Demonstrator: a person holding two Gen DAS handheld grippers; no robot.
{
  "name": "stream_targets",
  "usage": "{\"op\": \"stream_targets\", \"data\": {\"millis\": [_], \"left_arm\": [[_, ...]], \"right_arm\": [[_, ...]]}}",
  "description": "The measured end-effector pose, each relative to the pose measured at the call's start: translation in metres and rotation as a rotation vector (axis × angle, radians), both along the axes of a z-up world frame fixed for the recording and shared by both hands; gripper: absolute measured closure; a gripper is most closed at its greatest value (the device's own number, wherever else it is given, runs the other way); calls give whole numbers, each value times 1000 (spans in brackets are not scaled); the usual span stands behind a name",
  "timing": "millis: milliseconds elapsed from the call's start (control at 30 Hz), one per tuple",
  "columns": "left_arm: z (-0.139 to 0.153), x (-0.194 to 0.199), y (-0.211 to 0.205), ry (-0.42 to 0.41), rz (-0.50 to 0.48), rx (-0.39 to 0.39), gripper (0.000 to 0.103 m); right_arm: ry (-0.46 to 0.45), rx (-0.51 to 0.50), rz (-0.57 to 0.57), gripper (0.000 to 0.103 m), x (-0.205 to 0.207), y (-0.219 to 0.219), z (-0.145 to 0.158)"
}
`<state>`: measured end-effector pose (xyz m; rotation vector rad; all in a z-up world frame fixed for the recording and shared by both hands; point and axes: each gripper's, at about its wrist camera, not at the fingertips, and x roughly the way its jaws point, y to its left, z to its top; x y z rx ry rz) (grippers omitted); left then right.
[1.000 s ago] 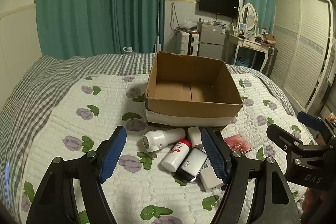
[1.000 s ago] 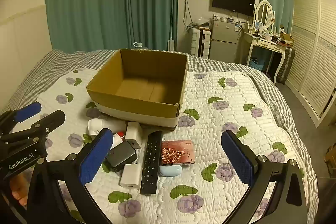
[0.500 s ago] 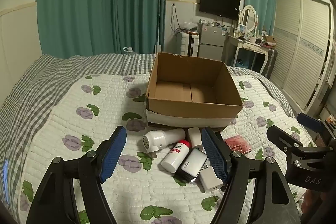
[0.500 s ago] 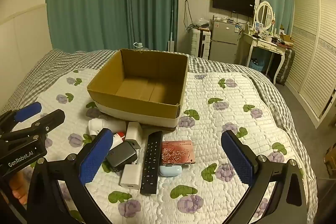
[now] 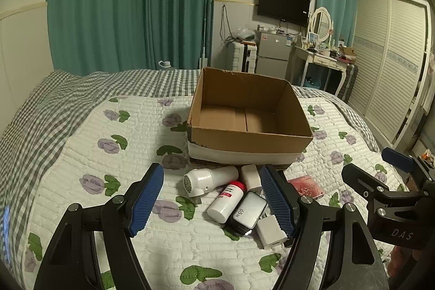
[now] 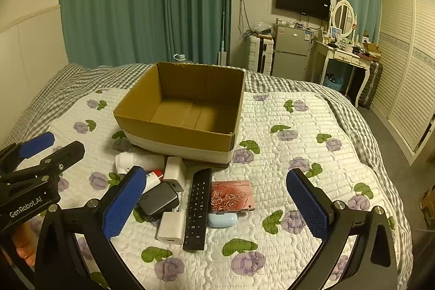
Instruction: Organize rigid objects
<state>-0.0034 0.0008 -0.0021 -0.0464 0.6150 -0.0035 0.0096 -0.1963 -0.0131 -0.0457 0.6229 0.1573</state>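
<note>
Dim warm indoor light, soft shadows; sharp focus; strong fisheye curvature, dark vignetted corners.

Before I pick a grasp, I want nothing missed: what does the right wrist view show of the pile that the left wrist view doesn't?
Only the right wrist view: the remote and blue case, plus the whole pink box.
Only the left wrist view: the shaver head and "65W" on the charger.
Both: empty carton, bottle, white adapters, both grippers open.
</note>
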Motion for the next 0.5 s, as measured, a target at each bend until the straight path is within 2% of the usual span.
{"op": "stream_targets", "data": {"millis": [500], "left_arm": [[2,1,4,3,10,0,26]], "right_arm": [[2,-5,5,0,0,2,2]]}}
